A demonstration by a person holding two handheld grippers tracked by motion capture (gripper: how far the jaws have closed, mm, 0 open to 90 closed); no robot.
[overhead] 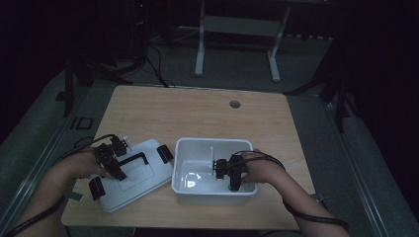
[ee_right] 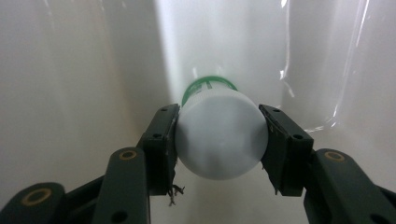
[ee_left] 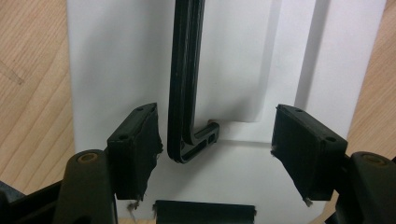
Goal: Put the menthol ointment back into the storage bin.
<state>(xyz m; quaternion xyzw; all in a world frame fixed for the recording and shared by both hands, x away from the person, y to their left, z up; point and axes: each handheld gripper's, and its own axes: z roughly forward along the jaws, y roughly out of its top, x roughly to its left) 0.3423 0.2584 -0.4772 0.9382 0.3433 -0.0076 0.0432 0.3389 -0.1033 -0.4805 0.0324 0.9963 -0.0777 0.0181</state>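
Closest to the lens in the right gripper view, a small bottle (ee_right: pixel 219 137) with a smooth white round cap and a green band behind it sits clamped between the two black jaws of the right hand-held gripper (ee_right: pixel 219 144), cap end toward the camera. It is held inside a glossy white plastic bin (overhead: pixel 184 174) that stands on the pale wood-grain desk (overhead: pixel 197 111), apparently so the bottle can be set down in or lifted out of the bin; which one cannot be told. To the left on the desk, just beside the bin, lies its flat white lid (overhead: pixel 143 182), top side up, with black clips at its ends and a thin black handle (ee_left: pixel 187 84) folded flat against it. The left hand-held gripper (ee_left: pixel 217 149) hangs over the lid with its jaws spread wide on either side of the handle's bent corner, gripping nothing, seemingly placed to take the handle.
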